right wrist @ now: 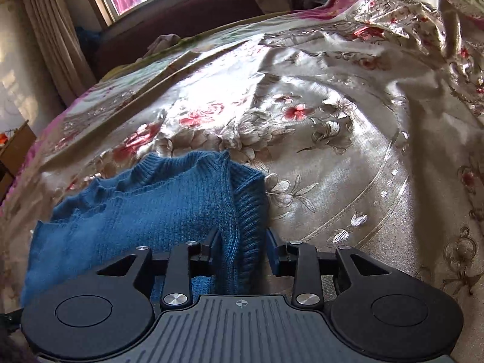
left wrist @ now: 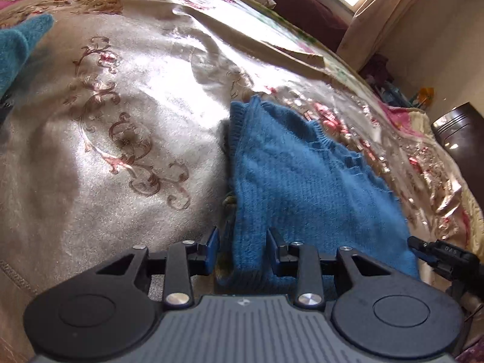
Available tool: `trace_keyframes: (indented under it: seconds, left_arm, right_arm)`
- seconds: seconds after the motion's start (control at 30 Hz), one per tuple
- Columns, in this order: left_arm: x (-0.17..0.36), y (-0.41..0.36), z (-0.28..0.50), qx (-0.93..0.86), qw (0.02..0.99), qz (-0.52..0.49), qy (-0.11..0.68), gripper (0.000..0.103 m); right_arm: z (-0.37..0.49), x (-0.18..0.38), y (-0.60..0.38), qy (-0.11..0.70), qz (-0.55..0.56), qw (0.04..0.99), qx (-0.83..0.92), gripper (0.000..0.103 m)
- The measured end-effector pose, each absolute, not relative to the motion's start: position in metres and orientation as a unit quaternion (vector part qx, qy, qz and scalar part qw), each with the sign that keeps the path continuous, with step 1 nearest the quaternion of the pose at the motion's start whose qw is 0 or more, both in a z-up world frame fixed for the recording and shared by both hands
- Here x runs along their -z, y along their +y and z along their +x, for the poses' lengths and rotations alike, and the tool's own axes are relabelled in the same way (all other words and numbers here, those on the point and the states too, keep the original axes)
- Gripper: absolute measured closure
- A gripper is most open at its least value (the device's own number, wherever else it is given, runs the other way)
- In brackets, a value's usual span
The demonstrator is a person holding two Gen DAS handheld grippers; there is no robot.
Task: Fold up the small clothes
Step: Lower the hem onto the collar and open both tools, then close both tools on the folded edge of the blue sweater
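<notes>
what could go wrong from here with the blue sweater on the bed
1. Both sets of jaws stand apart around edges of the sweater, the left gripper at one side and the right gripper at the ribbed edge; pulling away now could snag the knit and undo the fold.
2. The bedspread is glossy and wrinkled, so the sweater may slide or bunch.
3. Another blue knit lies nearby and could get dragged in.

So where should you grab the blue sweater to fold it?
Probably by the ribbed edge of the blue sweater, coming in low from the near side. That thick edge lies between the right gripper fingers already, and is firmer than the flat knit.
</notes>
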State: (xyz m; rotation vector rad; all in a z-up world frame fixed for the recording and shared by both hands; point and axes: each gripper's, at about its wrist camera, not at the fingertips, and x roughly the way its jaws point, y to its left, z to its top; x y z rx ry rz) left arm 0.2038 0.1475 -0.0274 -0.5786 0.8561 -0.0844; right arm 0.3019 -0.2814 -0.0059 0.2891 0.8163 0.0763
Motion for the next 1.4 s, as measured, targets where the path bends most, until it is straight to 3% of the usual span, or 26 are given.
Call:
trace_keyframes:
  seconds: [0.13, 0.37, 0.7, 0.8, 0.93, 1.0, 1.1, 1.4]
  left_arm:
    - [0.019, 0.151, 0.205, 0.059, 0.870, -0.285, 0.398, 0.058]
    - [0.027, 0.140, 0.215, 0.074, 0.863, -0.266, 0.423, 0.048]
    - [0.032, 0.136, 0.217, 0.103, 0.848, -0.272, 0.443, 0.047]
    - [0.031, 0.141, 0.218, 0.096, 0.848, -0.281, 0.439, 0.047]
    - [0.035, 0.135, 0.221, 0.112, 0.839, -0.286, 0.449, 0.053]
    - [0.036, 0.129, 0.219, 0.118, 0.838, -0.269, 0.460, 0.069]
    - [0.036, 0.131, 0.215, 0.126, 0.832, -0.261, 0.473, 0.081]
    - [0.033, 0.136, 0.184, 0.156, 0.807, -0.252, 0.510, 0.083]
  right_arm:
    - [0.289, 0.001, -0.284, 0.393, 0.139, 0.907, -0.055, 0.047]
    - [0.278, 0.025, -0.292, 0.423, 0.183, 0.883, -0.084, 0.041]
    - [0.272, 0.031, -0.297, 0.428, 0.237, 0.862, -0.134, 0.040]
    - [0.274, 0.029, -0.291, 0.432, 0.225, 0.862, -0.139, 0.046]
    - [0.278, 0.033, -0.290, 0.447, 0.232, 0.853, -0.140, 0.077]
    - [0.277, 0.034, -0.290, 0.454, 0.241, 0.846, -0.142, 0.079]
    - [0.274, 0.032, -0.289, 0.463, 0.232, 0.842, -0.151, 0.084]
    - [0.234, 0.020, -0.300, 0.503, 0.187, 0.827, -0.171, 0.090]
